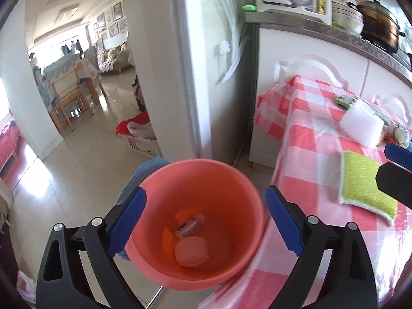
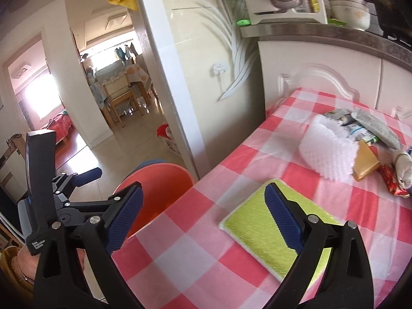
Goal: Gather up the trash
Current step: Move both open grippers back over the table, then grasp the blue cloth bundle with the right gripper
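Observation:
An orange bin (image 1: 195, 221) stands on the floor by the table's left edge; it holds a white foam net (image 1: 191, 252) and a small wrapper (image 1: 190, 225). My left gripper (image 1: 206, 221) is open and empty right above the bin. My right gripper (image 2: 206, 219) is open and empty over the red-checked table (image 2: 257, 154), one fingertip above a lime cloth (image 2: 273, 221). Farther right lie a white foam net (image 2: 327, 152), snack bags (image 2: 365, 126), a yellow card (image 2: 365, 159) and a red wrapper (image 2: 391, 180). The bin also shows in the right wrist view (image 2: 157, 190).
White cabinets (image 2: 319, 77) and a counter with pots (image 1: 378, 25) stand behind the table. A white door frame (image 1: 190, 77) rises left of it. A tiled floor (image 1: 77, 167) leads to a dining room with chairs. A blue cloth (image 1: 144, 172) hangs beside the bin.

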Tool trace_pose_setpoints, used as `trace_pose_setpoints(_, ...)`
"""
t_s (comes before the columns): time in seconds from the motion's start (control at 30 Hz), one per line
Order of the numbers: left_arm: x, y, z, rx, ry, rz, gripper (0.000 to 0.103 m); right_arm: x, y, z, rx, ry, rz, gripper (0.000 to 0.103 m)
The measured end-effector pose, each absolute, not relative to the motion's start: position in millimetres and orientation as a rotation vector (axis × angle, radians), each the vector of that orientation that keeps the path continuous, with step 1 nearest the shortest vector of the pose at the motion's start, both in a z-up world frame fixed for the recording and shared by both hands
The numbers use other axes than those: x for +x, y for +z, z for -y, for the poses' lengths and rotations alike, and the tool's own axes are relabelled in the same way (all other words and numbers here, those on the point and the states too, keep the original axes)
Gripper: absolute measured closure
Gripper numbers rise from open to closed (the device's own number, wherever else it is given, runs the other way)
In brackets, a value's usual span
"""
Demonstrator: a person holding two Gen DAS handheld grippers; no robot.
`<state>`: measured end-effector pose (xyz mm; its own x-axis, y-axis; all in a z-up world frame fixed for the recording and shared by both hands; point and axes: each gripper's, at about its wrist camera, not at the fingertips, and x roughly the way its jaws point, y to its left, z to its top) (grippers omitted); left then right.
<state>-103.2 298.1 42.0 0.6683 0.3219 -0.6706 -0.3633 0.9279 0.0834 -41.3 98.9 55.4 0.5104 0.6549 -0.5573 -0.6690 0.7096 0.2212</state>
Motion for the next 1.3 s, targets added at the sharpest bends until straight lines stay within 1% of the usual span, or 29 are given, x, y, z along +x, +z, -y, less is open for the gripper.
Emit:
trace_pose_setpoints(0.27,-102.8,59.9,-257.1,-0.059,0.301,-0.757,0.01,-36.1,66.2,-49.8,0.002,0.707,-0.6,0.007)
trace_pose_setpoints(0.67,-91.1,70.1,-192.2,-0.043,0.189,-0.807,0.01,-15.8,79.4,26.2,0.018,0.51,-0.508,0.007)
trace_pose_setpoints(1.0,-81.3,72.5,-145.2,0.004,0.113,-0.848,0.01,4.0,81.6,73.2,0.057,0.403,-0.484,0.006)
trace_pose_setpoints(1.3,-75.7,76.2,-110.0,0.038,0.014,-0.864,0.01,25.5,70.4,111.7,0.11,0.357,-0.525,0.006)
